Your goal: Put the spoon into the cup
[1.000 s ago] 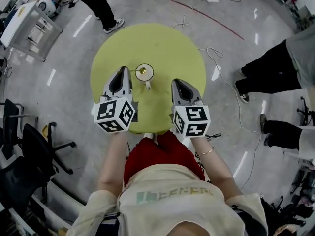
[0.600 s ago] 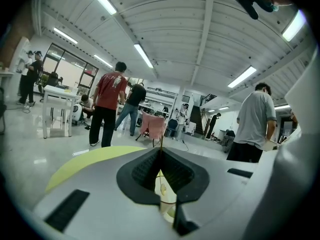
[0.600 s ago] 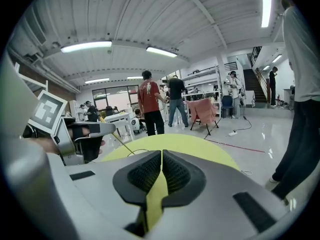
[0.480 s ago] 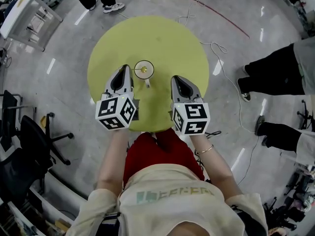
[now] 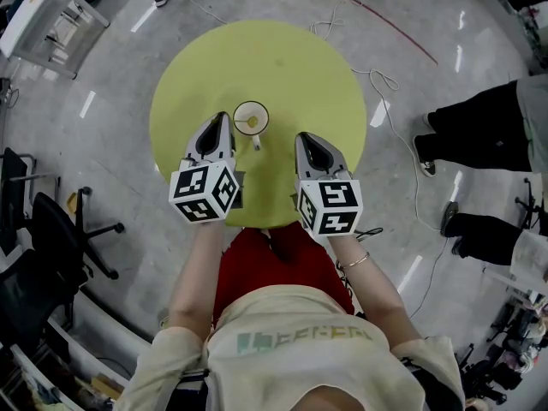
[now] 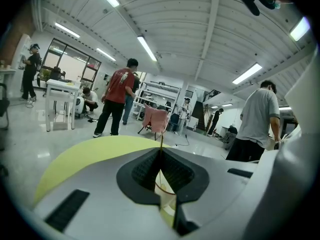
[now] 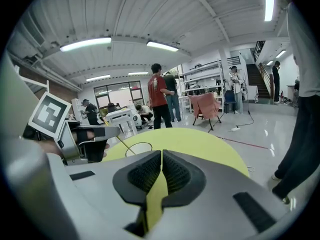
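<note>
Nearest, back and to the right of the cup (image 5: 236, 120), the right gripper (image 5: 306, 140) has its jaws pressed together on nothing. Just left of the cup, the left gripper (image 5: 218, 119) seems to pinch the thin handle of the spoon (image 7: 125, 144), whose far end dips inside the cup. The yellow table (image 5: 282, 67) spreads beyond the cup.

The print on the person's shirt (image 5: 301, 342) is too blurred to read.

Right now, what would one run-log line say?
left gripper: shut on spoon | spoon: reaching into cup | right gripper: shut, empty
</note>
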`<state>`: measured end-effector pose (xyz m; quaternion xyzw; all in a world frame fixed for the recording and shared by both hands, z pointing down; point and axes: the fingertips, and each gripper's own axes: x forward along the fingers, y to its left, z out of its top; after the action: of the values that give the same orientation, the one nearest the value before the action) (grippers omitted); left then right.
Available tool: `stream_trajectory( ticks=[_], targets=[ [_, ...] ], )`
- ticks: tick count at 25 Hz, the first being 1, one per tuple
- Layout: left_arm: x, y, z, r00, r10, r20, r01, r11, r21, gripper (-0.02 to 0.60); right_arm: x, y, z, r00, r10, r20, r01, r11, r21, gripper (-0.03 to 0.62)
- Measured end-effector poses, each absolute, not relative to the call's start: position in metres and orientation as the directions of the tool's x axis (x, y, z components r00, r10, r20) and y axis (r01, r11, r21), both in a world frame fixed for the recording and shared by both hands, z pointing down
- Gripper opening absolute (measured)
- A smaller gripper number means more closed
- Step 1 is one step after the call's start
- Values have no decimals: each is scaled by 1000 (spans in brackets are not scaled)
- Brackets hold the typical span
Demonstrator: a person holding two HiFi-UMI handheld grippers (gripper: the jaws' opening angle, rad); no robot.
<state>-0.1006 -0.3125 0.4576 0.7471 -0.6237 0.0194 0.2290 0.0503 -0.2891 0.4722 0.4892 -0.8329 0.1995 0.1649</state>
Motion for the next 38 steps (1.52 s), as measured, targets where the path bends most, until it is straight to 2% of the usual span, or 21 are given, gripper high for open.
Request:
stream_trajectory(
  ticks=[38],
  targets=[
    [-99, -326, 496, 271, -889, 369, -917, -121, 381, 25, 48, -289, 495, -457, -719, 523, -885, 429, -182, 37]
  ],
)
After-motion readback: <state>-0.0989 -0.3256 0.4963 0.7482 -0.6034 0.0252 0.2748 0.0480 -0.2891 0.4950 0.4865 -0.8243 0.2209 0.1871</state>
